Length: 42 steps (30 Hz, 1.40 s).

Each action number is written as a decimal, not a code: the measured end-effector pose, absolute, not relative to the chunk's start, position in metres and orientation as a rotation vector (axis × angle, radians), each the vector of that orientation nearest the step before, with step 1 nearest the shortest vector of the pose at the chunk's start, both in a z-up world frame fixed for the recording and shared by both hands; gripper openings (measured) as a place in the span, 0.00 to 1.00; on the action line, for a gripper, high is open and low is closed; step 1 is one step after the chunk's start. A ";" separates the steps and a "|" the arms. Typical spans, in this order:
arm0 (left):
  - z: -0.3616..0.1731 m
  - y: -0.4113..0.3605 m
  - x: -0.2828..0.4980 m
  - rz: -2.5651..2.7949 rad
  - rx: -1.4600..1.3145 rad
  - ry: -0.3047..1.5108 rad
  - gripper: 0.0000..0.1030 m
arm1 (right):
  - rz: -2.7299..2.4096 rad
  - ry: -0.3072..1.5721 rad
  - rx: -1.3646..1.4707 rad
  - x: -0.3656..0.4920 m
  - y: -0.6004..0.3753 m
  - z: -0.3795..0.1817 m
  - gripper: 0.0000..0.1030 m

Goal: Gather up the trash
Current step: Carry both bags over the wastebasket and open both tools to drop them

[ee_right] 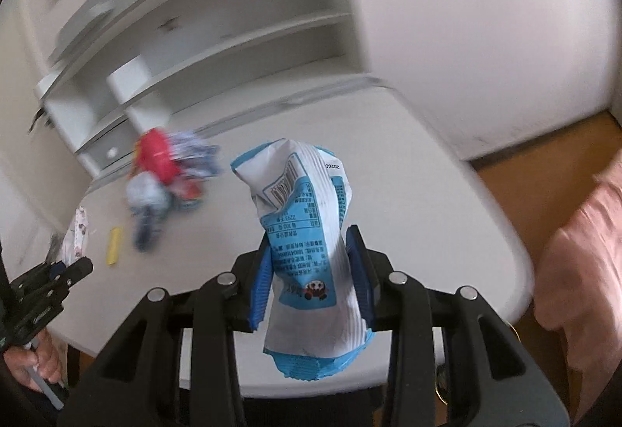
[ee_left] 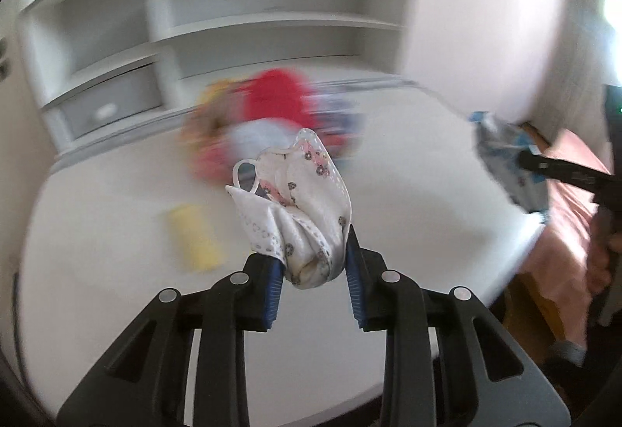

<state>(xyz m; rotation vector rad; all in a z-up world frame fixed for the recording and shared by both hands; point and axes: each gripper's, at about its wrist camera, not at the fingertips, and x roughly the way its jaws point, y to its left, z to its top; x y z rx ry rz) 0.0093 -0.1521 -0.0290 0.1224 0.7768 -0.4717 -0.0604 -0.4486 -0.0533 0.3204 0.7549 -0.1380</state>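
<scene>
The left gripper (ee_left: pixel 313 271) is pinching a crumpled face mask (ee_left: pixel 297 205) (white, with a small floral print) between its blue pads, holding it above the white table (ee_left: pixel 408 201); the right gripper (ee_right: pixel 313 285) is clamping a blue-and-white snack wrapper (ee_right: pixel 307 248) — barcode side facing the camera — also raised off the tabletop. Further back, near the white shelving unit (ee_left: pixel 233 18), a blurred heap of red and blue packaging (ee_left: pixel 272 112) is lying on the table; a small yellow item (ee_left: pixel 194 236) is resting just beside it, apart from both grippers.
</scene>
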 end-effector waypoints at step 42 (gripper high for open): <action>-0.250 -0.585 -0.103 -1.125 0.504 1.071 0.66 | -0.704 1.056 0.739 -0.223 -0.705 -0.258 0.52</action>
